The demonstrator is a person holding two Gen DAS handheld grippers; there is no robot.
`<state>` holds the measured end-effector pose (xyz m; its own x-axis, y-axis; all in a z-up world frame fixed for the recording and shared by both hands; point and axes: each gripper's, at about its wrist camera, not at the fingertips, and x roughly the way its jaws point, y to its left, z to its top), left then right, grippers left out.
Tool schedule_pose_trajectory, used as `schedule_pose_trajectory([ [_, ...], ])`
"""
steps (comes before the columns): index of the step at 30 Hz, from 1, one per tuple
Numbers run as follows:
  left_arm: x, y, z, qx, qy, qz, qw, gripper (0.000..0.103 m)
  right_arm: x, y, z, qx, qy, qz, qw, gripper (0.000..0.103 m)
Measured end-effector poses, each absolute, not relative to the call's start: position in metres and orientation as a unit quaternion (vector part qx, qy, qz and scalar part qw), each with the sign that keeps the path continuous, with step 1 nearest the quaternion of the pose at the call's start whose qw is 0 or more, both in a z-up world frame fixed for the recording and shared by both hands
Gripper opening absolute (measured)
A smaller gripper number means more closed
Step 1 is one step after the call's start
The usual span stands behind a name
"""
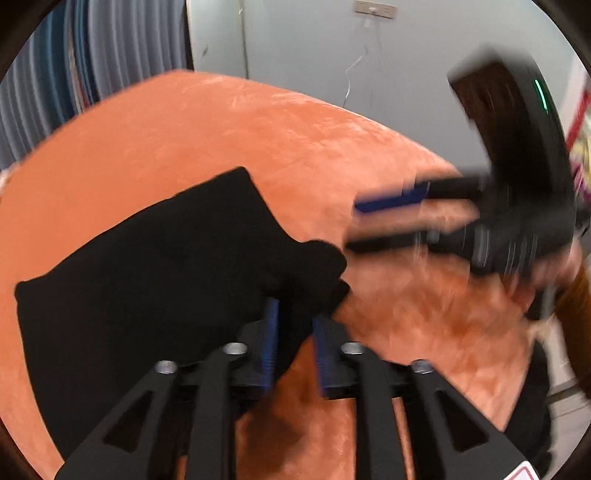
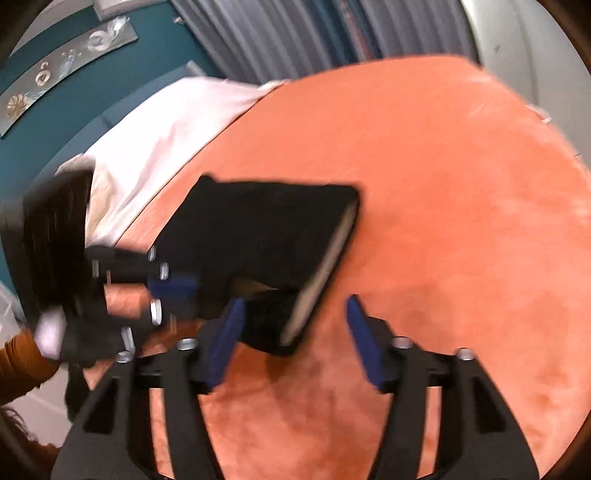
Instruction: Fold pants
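Observation:
Black pants lie folded into a compact bundle on an orange plush bed cover. My left gripper has its blue-padded jaws closed on the near corner of the pants. My right gripper is open and empty, with the pants' near edge between and just beyond its pads. In the left wrist view the right gripper is blurred at the right, just right of the pants. In the right wrist view the left gripper is blurred at the left, against the pants.
The orange cover spreads wide around the pants. A white sheet or pillow lies at the bed's far left by a teal wall. Grey curtains and a pale wall stand behind the bed.

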<state>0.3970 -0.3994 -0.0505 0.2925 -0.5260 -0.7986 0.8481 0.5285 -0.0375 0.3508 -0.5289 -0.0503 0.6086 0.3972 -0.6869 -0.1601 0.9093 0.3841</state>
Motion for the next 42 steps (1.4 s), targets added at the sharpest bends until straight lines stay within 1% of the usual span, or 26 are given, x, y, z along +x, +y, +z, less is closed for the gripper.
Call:
schedule_pose_trajectory([
  [1,0.390,-0.400,-0.053,0.207,0.389,-0.442,0.782,0.041,0.349,-0.538,-0.049,0.162,0.411,0.152,0.884,0.060],
  [2,0.383,-0.399,-0.056,0.205,0.381,-0.443,0.786,0.043,0.350,-0.547,-0.049,0.189,0.410,0.154,0.879,0.060],
  [4,0.380,-0.396,-0.055,0.190,0.377,-0.445,0.790,0.044,0.358,-0.552,-0.052,0.224,0.416,0.158,0.867,0.060],
  [6,0.375,-0.390,-0.050,0.167,0.379,-0.447,0.793,0.048,0.370,-0.540,-0.055,0.207,0.424,0.154,0.868,0.060],
  [8,0.369,-0.383,-0.043,0.147,0.377,-0.451,0.796,0.056,0.390,-0.527,-0.060,0.201,0.432,0.157,0.865,0.060],
  [9,0.366,-0.373,-0.038,0.141,0.373,-0.447,0.801,0.056,0.398,-0.520,-0.062,0.201,0.433,0.161,0.864,0.060],
  [10,0.365,-0.366,-0.034,0.138,0.371,-0.443,0.804,0.056,0.410,-0.511,-0.064,0.190,0.437,0.162,0.864,0.045],
  [11,0.364,-0.354,-0.027,0.134,0.371,-0.439,0.807,0.056,0.422,-0.500,-0.068,0.164,0.449,0.153,0.865,0.019],
  [12,0.367,-0.340,-0.020,0.127,0.370,-0.424,0.817,0.056,0.430,-0.494,-0.069,0.143,0.459,0.135,0.866,0.004],
  [13,0.371,-0.327,-0.014,0.121,0.367,-0.411,0.825,0.056,0.431,-0.493,-0.066,0.152,0.453,0.136,0.868,0.000],
  [15,0.387,-0.293,-0.002,0.103,0.364,-0.370,0.849,0.061,0.424,-0.506,-0.046,0.177,0.407,0.135,0.886,0.000],
  [16,0.398,-0.278,0.000,0.096,0.366,-0.343,0.860,0.073,0.423,-0.516,-0.041,0.172,0.399,0.118,0.893,0.000],
  [17,0.415,-0.256,0.000,0.085,0.371,-0.301,0.874,0.076,0.424,-0.527,-0.047,0.166,0.412,0.084,0.892,0.005],
  [19,0.437,-0.226,-0.005,0.071,0.390,-0.249,0.884,0.076,0.420,-0.543,-0.065,0.196,0.451,0.051,0.869,0.005],
  [20,0.446,-0.210,-0.010,0.061,0.400,-0.229,0.885,0.076,0.410,-0.548,-0.070,0.228,0.455,0.053,0.859,0.011],
  [21,0.453,-0.200,-0.014,0.052,0.407,-0.215,0.886,0.076,0.396,-0.550,-0.072,0.251,0.452,0.058,0.854,0.020],
  [23,0.466,-0.182,-0.025,0.029,0.428,-0.195,0.882,0.077,0.370,-0.544,-0.070,0.253,0.440,0.053,0.860,0.090],
  [24,0.471,-0.173,-0.033,0.010,0.446,-0.196,0.873,0.077,0.356,-0.536,-0.069,0.246,0.430,0.044,0.867,0.093],
  [26,0.480,-0.165,-0.050,-0.014,0.477,-0.198,0.856,0.079,0.349,-0.518,-0.070,0.247,0.433,0.067,0.864,0.092],
  [31,0.501,-0.157,-0.097,-0.119,0.560,-0.228,0.787,0.079,0.352,-0.505,-0.095,0.321,0.458,0.094,0.823,0.092],
  [34,0.505,-0.162,-0.099,-0.123,0.556,-0.230,0.789,0.084,0.364,-0.495,-0.108,0.355,0.460,0.100,0.808,0.093],
  [37,0.509,-0.175,-0.100,-0.122,0.555,-0.241,0.787,0.083,0.366,-0.490,-0.110,0.365,0.445,0.115,0.810,0.090],
  [39,0.513,-0.178,-0.105,-0.119,0.555,-0.242,0.787,0.083,0.372,-0.485,-0.114,0.364,0.441,0.101,0.814,0.085],
  [40,0.515,-0.179,-0.106,-0.121,0.553,-0.242,0.788,0.079,0.376,-0.482,-0.116,0.357,0.442,0.091,0.818,0.079],
  [41,0.516,-0.180,-0.107,-0.121,0.552,-0.243,0.789,0.071,0.382,-0.479,-0.117,0.355,0.441,0.081,0.820,0.070],
  [42,0.523,-0.182,-0.109,-0.126,0.551,-0.247,0.787,0.066,0.385,-0.477,-0.118,0.352,0.443,0.071,0.821,0.064],
])
